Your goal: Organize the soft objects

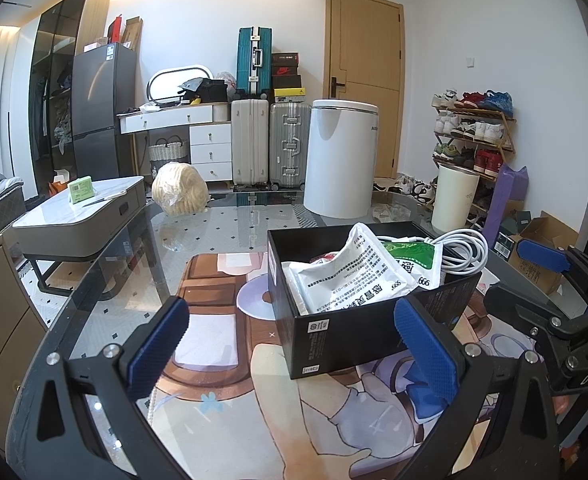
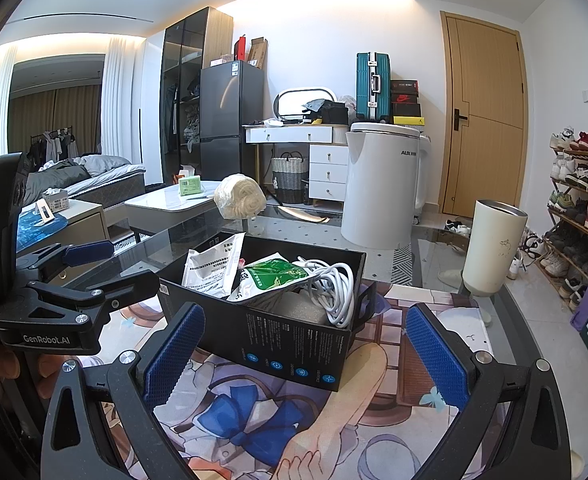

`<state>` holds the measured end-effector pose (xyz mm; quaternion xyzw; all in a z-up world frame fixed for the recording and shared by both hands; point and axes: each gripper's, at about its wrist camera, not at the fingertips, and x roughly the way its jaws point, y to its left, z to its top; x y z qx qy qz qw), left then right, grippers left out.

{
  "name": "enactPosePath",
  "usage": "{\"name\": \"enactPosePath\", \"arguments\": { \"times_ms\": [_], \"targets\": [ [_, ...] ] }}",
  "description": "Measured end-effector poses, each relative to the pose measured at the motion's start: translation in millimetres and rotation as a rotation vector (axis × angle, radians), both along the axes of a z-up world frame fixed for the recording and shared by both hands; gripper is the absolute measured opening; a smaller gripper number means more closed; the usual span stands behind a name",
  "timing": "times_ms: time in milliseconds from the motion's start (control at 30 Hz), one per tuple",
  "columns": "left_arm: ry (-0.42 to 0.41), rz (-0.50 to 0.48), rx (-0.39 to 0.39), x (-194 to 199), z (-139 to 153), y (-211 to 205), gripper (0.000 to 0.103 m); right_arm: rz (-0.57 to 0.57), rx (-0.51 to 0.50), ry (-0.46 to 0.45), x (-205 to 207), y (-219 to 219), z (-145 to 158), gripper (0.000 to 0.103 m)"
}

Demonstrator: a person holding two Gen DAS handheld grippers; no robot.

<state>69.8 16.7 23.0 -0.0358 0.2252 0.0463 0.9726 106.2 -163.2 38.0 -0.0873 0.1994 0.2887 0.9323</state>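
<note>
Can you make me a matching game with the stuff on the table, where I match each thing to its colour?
Things:
1. box
2. coiled cable
3. tall cup
4. gripper pads

Colours:
A. blue
B. cream
C. black
D. white

Pairs: 1-C, 2-D, 3-B, 4-A.

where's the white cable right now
The white cable lies coiled in the black box on the table mat, at the box's right end in the right wrist view, beside the green sachet.
</note>
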Motion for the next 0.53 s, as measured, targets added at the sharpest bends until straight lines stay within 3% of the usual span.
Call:
{"name": "enactPosePath", "arguments": {
  "times_ms": [533],
  "targets": [
    [-0.004, -0.007, 0.007, 0.7, 3.2, 1.8, 0.103, -0.002, -0.001, 0.005, 2.7, -1.7, 1.0, 0.102]
  ]
}}
